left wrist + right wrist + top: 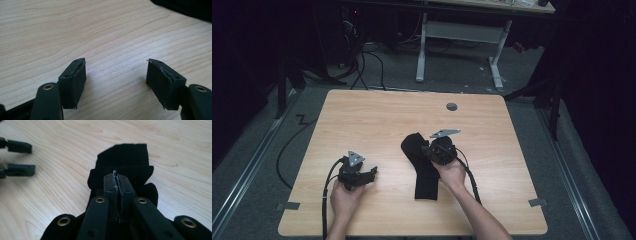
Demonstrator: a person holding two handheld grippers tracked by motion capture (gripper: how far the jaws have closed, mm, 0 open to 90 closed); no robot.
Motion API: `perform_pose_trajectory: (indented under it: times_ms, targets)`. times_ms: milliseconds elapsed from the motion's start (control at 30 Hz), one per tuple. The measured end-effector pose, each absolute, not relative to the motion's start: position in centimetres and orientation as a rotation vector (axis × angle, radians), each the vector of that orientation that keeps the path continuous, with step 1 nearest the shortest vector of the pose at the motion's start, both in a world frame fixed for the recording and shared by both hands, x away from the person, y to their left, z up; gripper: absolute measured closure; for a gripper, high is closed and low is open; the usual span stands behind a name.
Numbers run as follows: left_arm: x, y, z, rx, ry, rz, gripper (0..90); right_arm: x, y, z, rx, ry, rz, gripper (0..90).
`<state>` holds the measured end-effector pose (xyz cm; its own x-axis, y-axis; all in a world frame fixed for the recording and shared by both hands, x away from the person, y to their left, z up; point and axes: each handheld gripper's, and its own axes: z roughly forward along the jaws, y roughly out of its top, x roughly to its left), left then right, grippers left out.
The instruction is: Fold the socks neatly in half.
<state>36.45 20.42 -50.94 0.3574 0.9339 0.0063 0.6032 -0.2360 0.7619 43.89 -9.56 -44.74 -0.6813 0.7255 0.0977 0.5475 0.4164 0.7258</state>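
Observation:
A black sock (424, 175) lies lengthwise on the wooden table (377, 115), a little right of centre. My right gripper (427, 150) is at the sock's far part, its jaws pressed together. In the right gripper view, the right gripper (116, 176) pinches a fold of the sock (122, 155), and cloth bunches on both sides of the jaws. My left gripper (373, 173) rests low over bare wood to the left of the sock. Seen in its own view, the left gripper (116, 80) stands open with nothing between its jaws, and the sock (185, 6) edges the top right corner.
A small grey grommet (452, 106) sits in the table near its far edge. Bare wood surrounds the sock on all sides. Beyond the table stand a white desk frame (494, 60) and cables on the floor. The left gripper's jaws (18, 157) show at the left of the right gripper view.

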Motion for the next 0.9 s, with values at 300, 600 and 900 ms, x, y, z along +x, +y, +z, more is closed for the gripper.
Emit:
perform_pose_trajectory:
  times_ms: [300, 600, 900]
  targets:
    - [36.4, 20.4, -50.9, 1.944, 1.334, 0.624, 32.6, 43.9, -9.4, -47.7, 1.109, 2.457, 1.041, 84.6]
    - [36.4, 20.4, -50.9, 1.944, 1.334, 0.624, 32.6, 44.4, -9.1, -49.1, 1.086, 2.431, 0.971, 79.7]
    - [36.4, 20.4, -50.9, 1.944, 1.334, 0.625, 32.5, 46.9, -9.6, -49.3, 1.104, 2.413, 0.936, 74.7]
